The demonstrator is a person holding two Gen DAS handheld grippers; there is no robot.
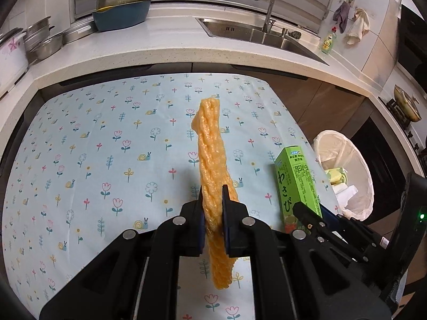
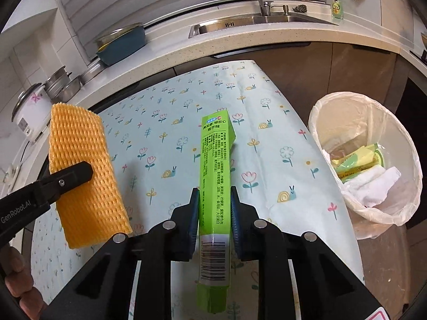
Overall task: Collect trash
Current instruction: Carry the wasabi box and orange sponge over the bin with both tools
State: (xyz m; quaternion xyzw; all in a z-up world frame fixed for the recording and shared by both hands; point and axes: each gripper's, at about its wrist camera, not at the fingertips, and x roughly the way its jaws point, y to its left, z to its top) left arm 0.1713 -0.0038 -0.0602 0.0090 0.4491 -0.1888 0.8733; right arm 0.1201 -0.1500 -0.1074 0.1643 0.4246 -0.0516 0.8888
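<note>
My left gripper [image 1: 212, 193] is shut on an orange foam net sleeve [image 1: 213, 160], held edge-on above the flowered tablecloth [image 1: 106, 146]. The sleeve also shows flat in the right wrist view [image 2: 82, 173], with the left gripper's finger [image 2: 72, 176] across it. My right gripper [image 2: 214, 194] is shut on a green wasabi box [image 2: 214, 173], held lengthwise above the table. The box also shows in the left wrist view [image 1: 297, 184]. A trash bin [image 2: 320, 122] lined with a white bag stands right of the table and holds yellow wrappers and white paper.
A kitchen counter [image 1: 173, 50] runs behind the table with a sink [image 1: 256, 33], a tap, a blue basin [image 1: 121, 17], metal bowls and a rice cooker [image 2: 29, 112]. A dish soap bottle [image 1: 328, 40] stands by the sink. Dark cabinets lie beyond the bin.
</note>
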